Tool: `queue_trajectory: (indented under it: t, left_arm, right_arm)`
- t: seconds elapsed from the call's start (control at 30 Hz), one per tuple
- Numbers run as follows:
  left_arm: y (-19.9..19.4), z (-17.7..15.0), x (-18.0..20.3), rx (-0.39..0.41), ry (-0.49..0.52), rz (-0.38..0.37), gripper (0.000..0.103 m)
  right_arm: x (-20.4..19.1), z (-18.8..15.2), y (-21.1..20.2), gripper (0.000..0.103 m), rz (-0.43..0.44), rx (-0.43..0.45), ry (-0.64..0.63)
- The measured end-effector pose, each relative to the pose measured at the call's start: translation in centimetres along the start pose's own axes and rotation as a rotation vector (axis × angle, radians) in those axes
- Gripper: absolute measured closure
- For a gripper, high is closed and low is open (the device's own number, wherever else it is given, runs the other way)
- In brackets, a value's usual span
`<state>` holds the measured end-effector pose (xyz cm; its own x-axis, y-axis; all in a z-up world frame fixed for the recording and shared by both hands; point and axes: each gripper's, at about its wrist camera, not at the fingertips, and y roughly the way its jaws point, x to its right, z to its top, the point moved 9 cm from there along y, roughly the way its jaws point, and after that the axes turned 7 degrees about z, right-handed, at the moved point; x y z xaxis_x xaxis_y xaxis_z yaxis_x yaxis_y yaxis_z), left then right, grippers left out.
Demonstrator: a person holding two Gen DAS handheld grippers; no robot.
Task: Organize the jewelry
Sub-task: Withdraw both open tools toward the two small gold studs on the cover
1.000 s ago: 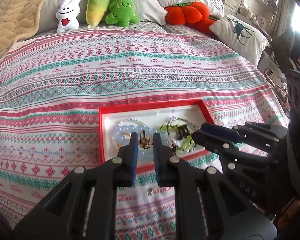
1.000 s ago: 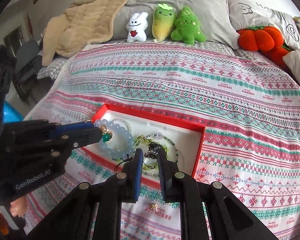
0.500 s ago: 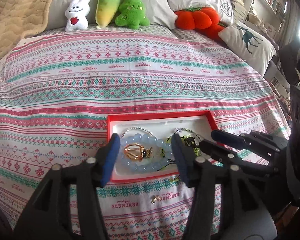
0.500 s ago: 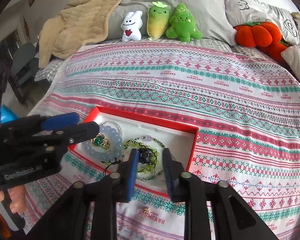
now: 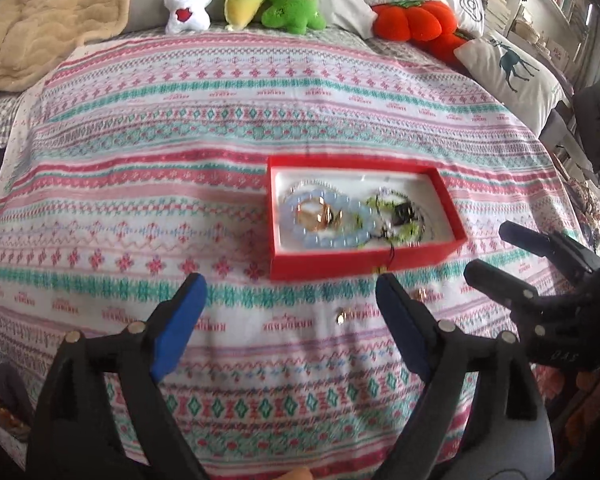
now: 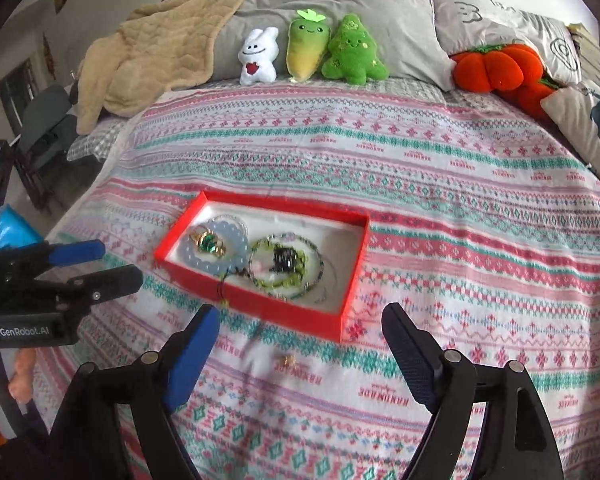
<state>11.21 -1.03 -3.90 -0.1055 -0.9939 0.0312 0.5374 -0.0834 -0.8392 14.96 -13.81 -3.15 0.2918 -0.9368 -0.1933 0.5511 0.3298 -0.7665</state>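
Note:
A red jewelry box (image 5: pixel 284 268) (image 6: pixel 256 306) lies on the patterned bedspread. Inside are a pale blue bead bracelet (image 5: pixel 328 240) (image 6: pixel 204 260), a gold ring piece with a green stone (image 5: pixel 320 214) (image 6: pixel 208 242) and a green bead bracelet with a black charm (image 5: pixel 400 216) (image 6: pixel 284 260). Small gold pieces (image 5: pixel 342 316) (image 6: pixel 288 360) lie on the bedspread in front of the box. My left gripper (image 5: pixel 290 320) (image 6: pixel 96 264) is open and empty, near the box's front left. My right gripper (image 6: pixel 300 352) (image 5: pixel 512 252) is open and empty in front of the box.
Plush toys (image 6: pixel 312 52) and pillows (image 6: pixel 500 28) line the head of the bed. A beige blanket (image 6: pixel 148 52) lies at the back left. A red pumpkin cushion (image 5: pixel 416 20) and a deer pillow (image 5: pixel 512 68) lie at the right. The bed edge drops off at left.
My left gripper opened and let the gold ring piece drop into the box on the blue bracelet. Both grippers pulled back from the box and opened wide.

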Motion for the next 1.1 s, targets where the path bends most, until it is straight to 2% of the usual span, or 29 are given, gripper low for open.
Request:
queue_trajectory:
  t: [0.2, 0.4, 0.7, 0.9, 1.0, 1.1]
  left_arm:
    - [-0.1, -2.9, 0.0, -0.027, 0.05, 0.038, 0.006]
    - [0.2, -5.3, -0.8, -0.043, 0.083, 0.07, 0.001]
    - [1.8, -7.7, -1.6, -0.054, 0.096, 0.114, 0.001]
    - [3.5, -8.5, -0.6, -0.049, 0.163, 0.125, 0.001]
    - [4.6, -8.5, -0.3, -0.054, 0.161, 0.114, 0.0]
    - [5.0, -8.0, -0.1, -0.016, 0.157, 0.126, 0.0]
  right_arm:
    - [0.2, -2.6, 0.2, 0.015, -0.03, -0.07, 0.001]
    - [0.3, -4.9, 0.5, 0.0, -0.057, -0.105, -0.023]
    - [1.4, -8.4, 2.4, 0.0, -0.093, -0.192, -0.038]
    - [2.1, -9.9, 4.5, 0.0, -0.088, -0.245, -0.037]
    - [2.2, -9.6, 4.9, 0.0, -0.077, -0.226, -0.032]
    - [2.0, -9.5, 5.4, 0.0, -0.081, -0.205, -0.054]
